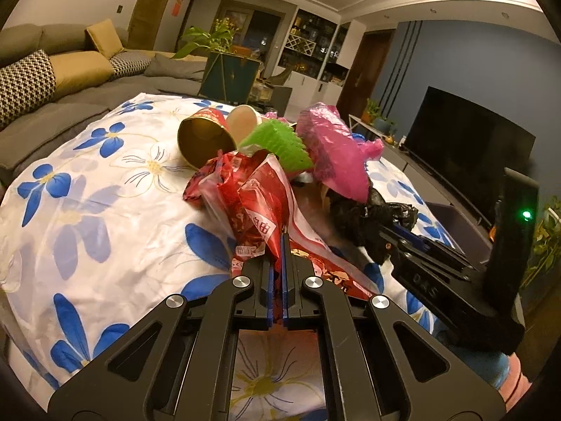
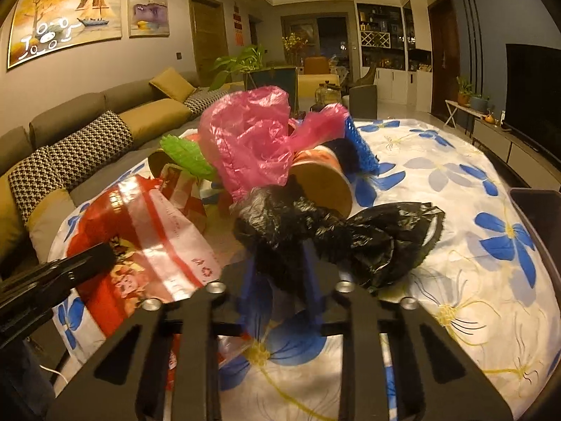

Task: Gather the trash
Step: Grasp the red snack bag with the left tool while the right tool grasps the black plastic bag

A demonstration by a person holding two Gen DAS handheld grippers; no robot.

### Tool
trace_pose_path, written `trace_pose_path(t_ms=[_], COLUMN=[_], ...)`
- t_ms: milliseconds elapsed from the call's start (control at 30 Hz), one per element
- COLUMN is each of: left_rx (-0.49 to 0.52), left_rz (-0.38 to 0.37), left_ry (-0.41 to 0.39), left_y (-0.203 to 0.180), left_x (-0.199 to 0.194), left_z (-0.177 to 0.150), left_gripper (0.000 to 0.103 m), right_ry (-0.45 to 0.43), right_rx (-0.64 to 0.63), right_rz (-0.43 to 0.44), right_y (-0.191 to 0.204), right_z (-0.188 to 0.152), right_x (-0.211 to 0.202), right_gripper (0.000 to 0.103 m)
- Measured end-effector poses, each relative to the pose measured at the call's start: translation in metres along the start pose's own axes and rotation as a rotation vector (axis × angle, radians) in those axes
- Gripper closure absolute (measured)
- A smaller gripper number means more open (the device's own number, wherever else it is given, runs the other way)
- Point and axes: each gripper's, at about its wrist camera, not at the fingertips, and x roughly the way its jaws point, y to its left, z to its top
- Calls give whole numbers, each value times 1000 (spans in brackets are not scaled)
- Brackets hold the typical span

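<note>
While my left gripper [image 1: 284, 236] is clamped on the red bag [image 1: 259, 207] and my right gripper [image 2: 280, 259] pinches the black bag [image 2: 336, 231], I judge next comes lifting both.

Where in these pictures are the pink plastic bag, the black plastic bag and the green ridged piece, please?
pink plastic bag [image 2: 245, 140]: right wrist view, on its crumpled middle.
black plastic bag [image 2: 378, 238]: right wrist view, on its right-hand bulge.
green ridged piece [image 1: 284, 144]: left wrist view, on its ribbed face.
</note>
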Motion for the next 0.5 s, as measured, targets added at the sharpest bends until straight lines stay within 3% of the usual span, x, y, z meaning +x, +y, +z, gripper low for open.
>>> trace_pose_path(t_ms=[33,133,500], left_rx=[-1,5,68], left_rz=[0,-2,-44], left_ry=[0,-5,-48], left_y=[0,-1,-27], left_x=[0,-3,-16], left_z=[0,0,0], left_gripper=[101,101,101], right_ry=[3,-12,-155], right_rx=[1,-7,20], right_rz=[3,-4,-80], right_y=[0,-3,-35], right_z=[0,-3,3], right_x=[1,-6,-77], right_gripper=[95,101,102])
